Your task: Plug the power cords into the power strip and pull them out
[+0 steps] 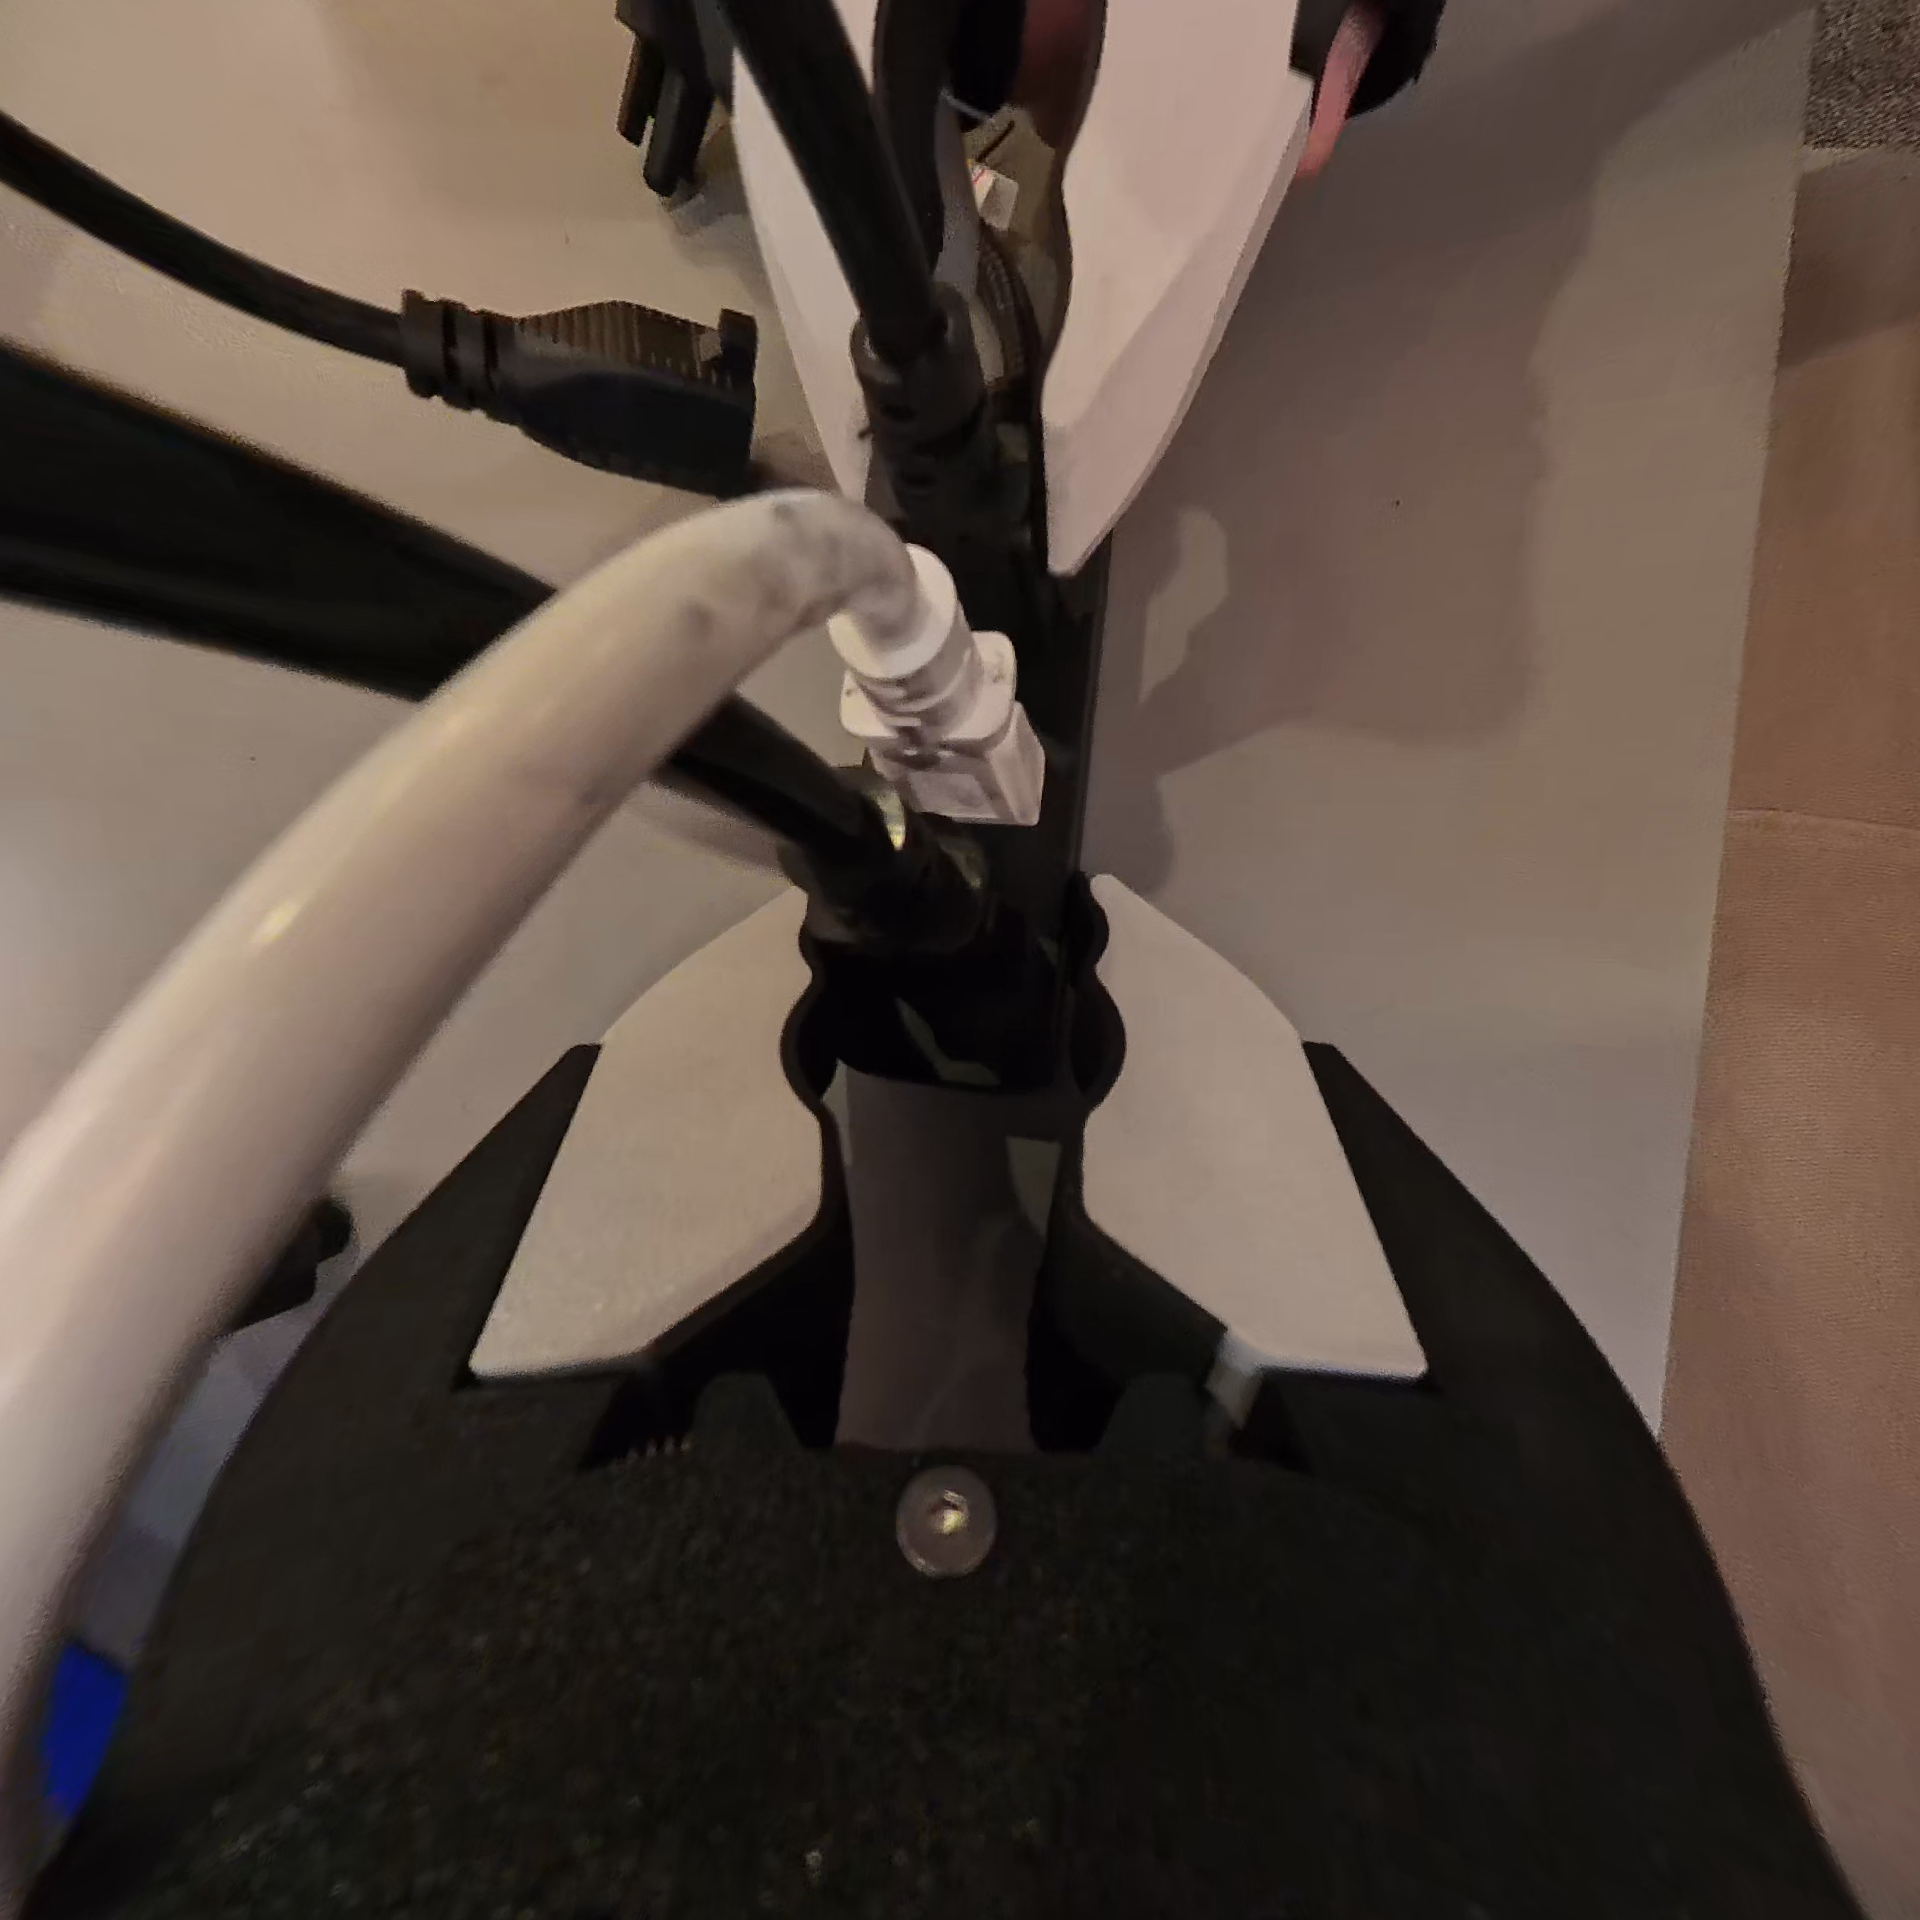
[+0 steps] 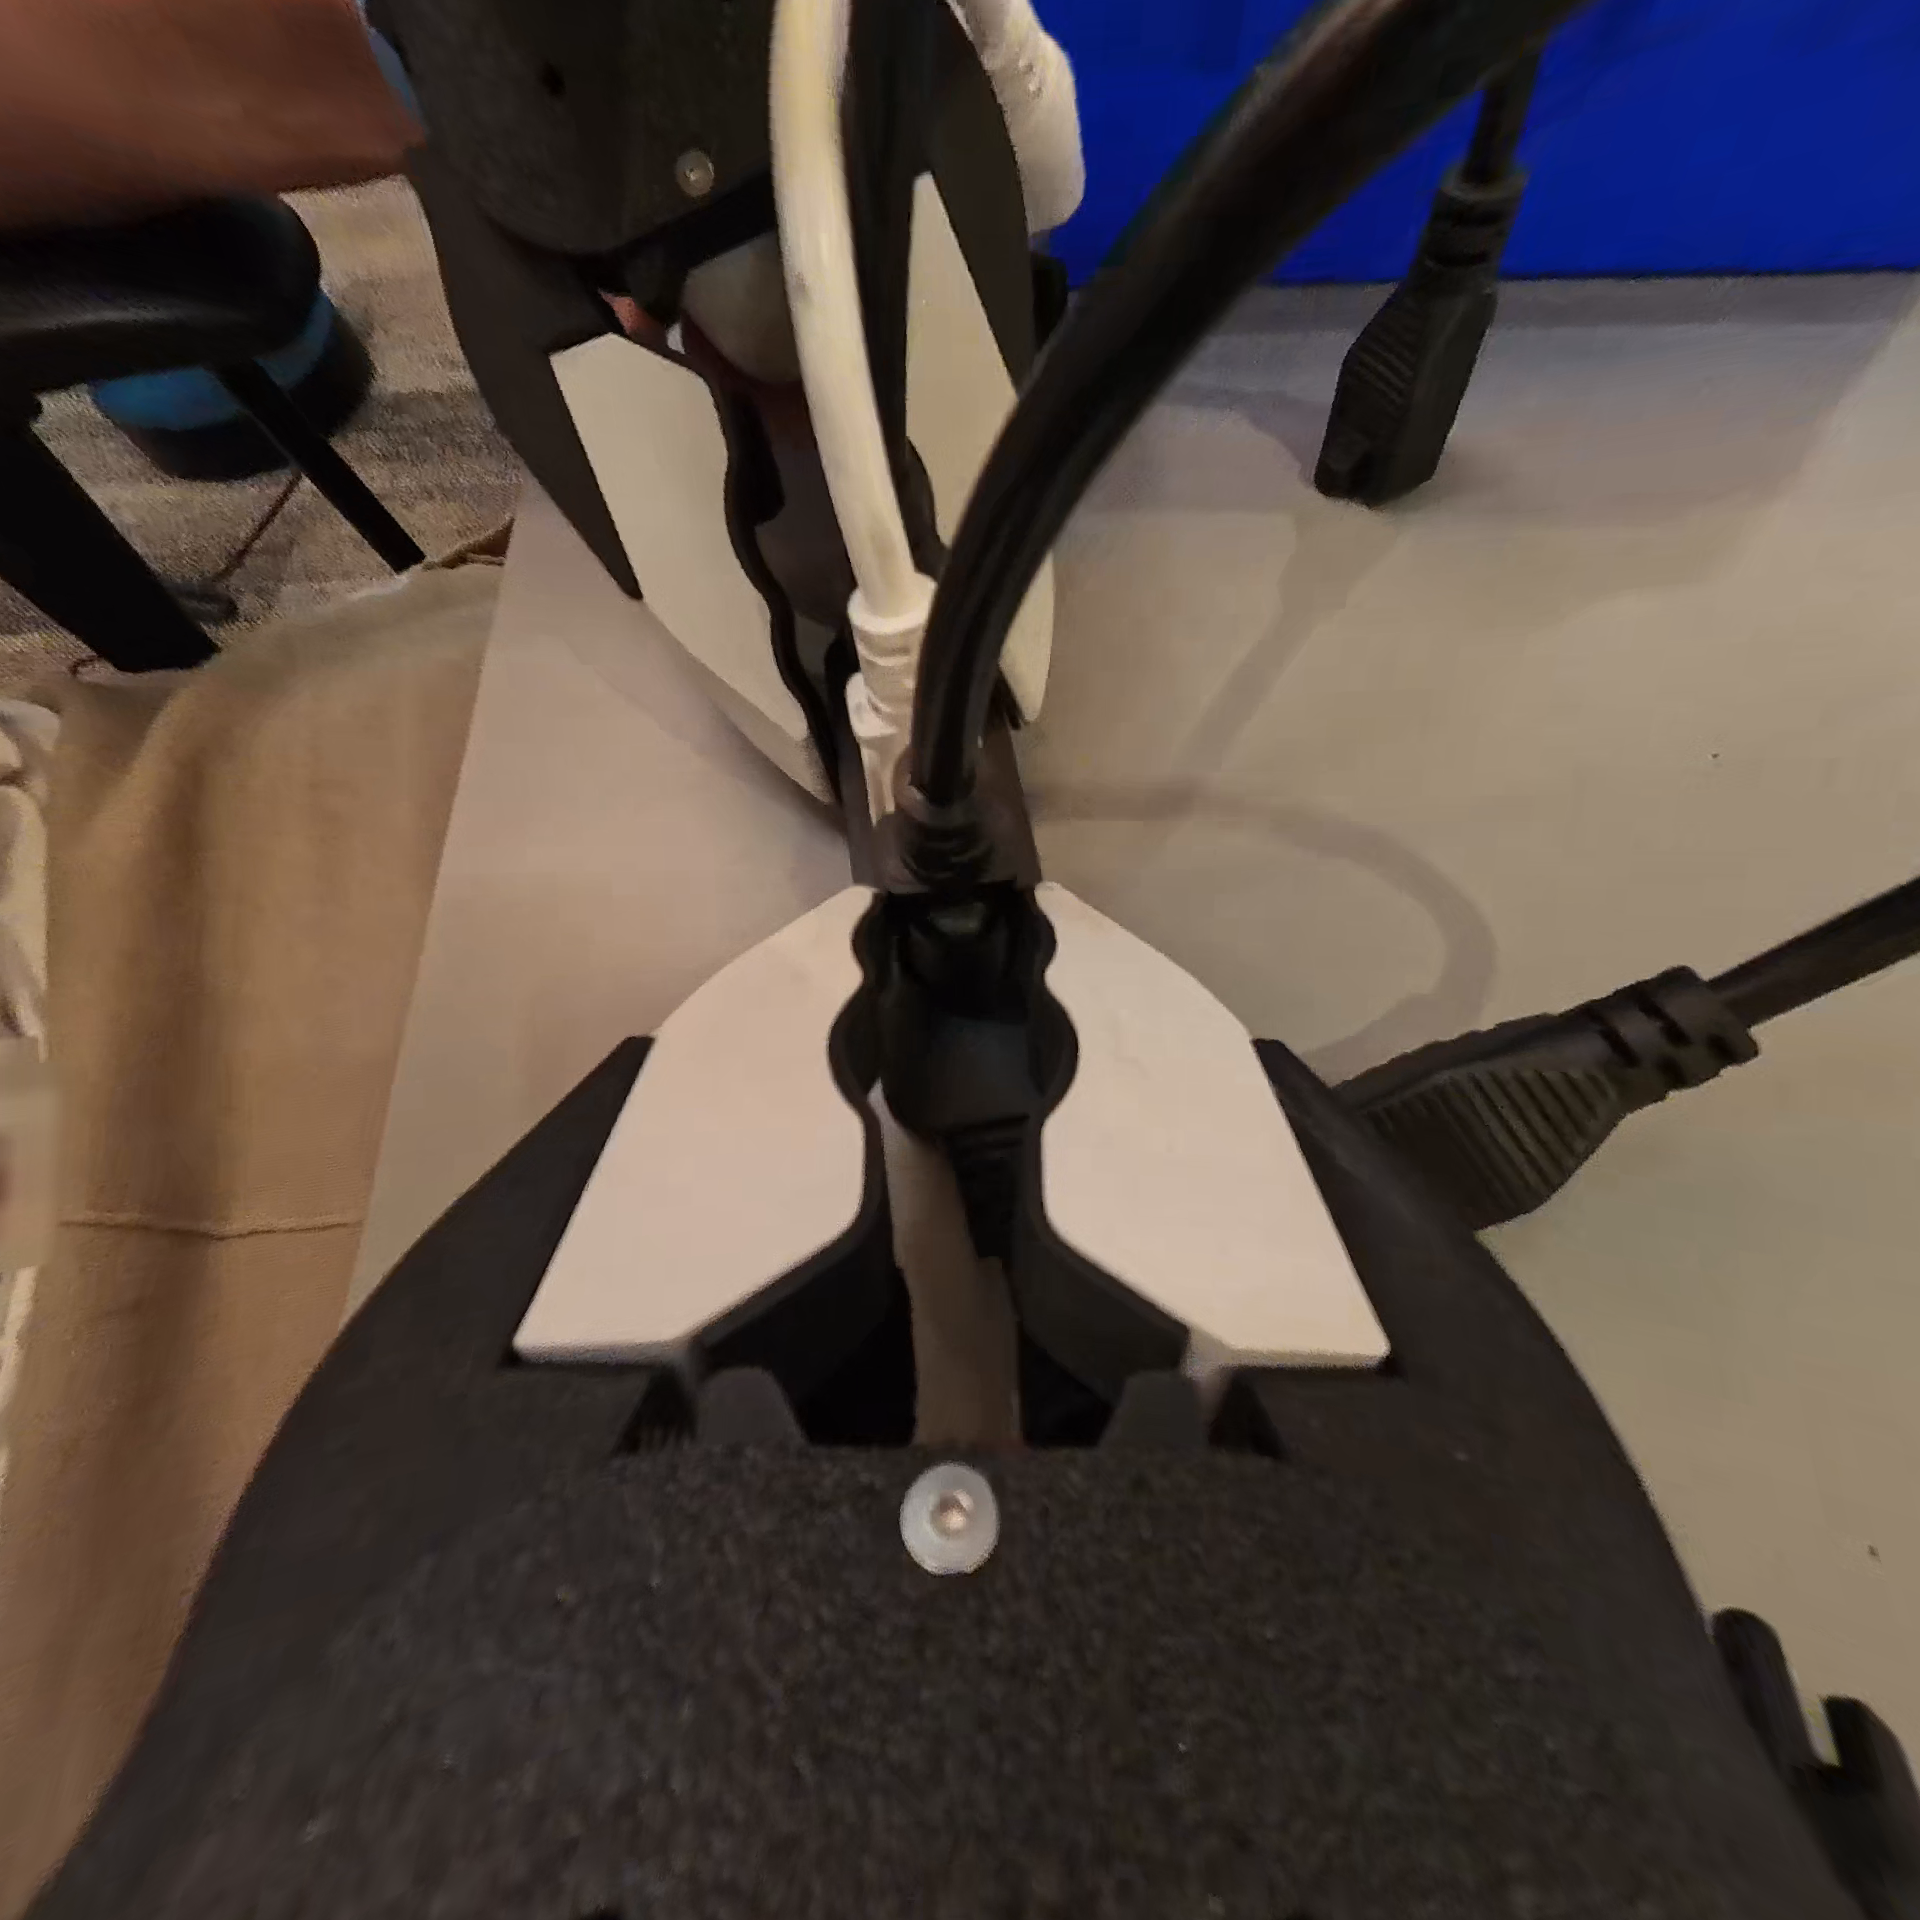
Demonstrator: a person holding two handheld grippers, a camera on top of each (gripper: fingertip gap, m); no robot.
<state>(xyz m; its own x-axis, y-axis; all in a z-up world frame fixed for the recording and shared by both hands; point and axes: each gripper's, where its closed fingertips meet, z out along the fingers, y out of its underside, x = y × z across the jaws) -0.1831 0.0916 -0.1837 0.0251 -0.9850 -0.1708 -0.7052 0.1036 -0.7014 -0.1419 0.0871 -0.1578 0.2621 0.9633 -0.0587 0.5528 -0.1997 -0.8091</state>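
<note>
at the left edge of the left wrist view, a white cord [image 1: 312, 935] arcs in to its plug [image 1: 940, 717], seated on the dark power strip [image 1: 1060, 727] that runs up the middle of the frame. the left tongs [image 1: 951, 977] are narrow, clamped on a black plug [image 1: 904, 883] at the strip's near end. the strip's long axis lies straight ahead, in line with both tongs. in the right wrist view the right tongs [image 2: 951, 987] are also narrow, gripping another black plug [image 2: 951, 862], cord rising upward. farther right, loose black plugs [image 2: 1538, 1091] rest on the worktop [image 2: 1558, 727]. each pull likely goes up off the strip.
</note>
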